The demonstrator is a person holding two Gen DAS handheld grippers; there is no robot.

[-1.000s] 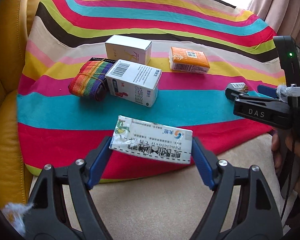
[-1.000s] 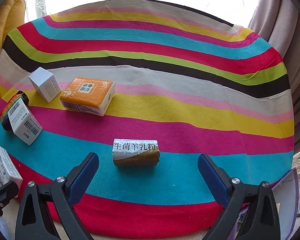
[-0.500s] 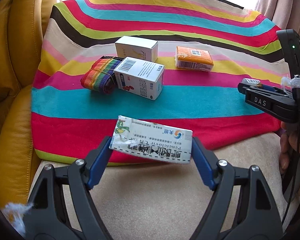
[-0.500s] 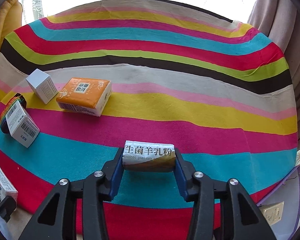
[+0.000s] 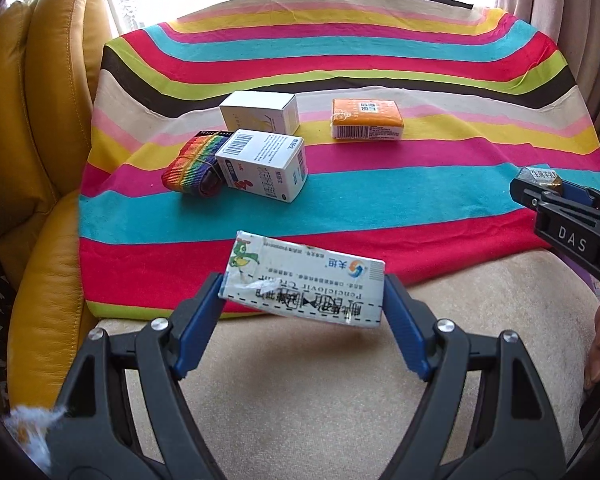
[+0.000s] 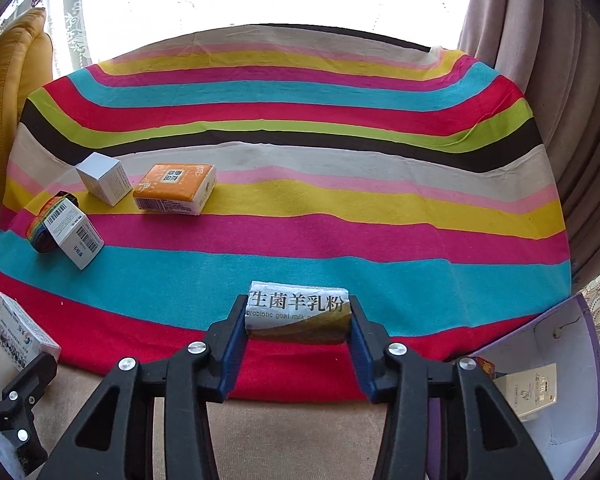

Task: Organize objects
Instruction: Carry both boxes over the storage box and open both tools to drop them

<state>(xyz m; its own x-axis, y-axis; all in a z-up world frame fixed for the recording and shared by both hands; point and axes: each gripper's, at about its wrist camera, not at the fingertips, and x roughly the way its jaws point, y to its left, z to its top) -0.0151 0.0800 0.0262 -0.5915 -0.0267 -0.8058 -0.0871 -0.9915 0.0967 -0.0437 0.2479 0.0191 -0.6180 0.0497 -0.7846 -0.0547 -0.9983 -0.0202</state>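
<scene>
Left gripper [image 5: 302,300]: clamped on a white cream carton [image 5: 305,282].
Right gripper [image 6: 298,320]: clamped on a goat milk powder sachet [image 6: 298,312].

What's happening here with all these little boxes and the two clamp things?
A person is tidying small packages off a striped cloth using a handheld claw in each hand. The left claw grips a white cream box, held over the cloth's near edge. The right claw is clamped on a goat milk powder packet. Two white boxes, a rainbow strap roll and an orange tissue pack sit untouched on the cloth.
</scene>
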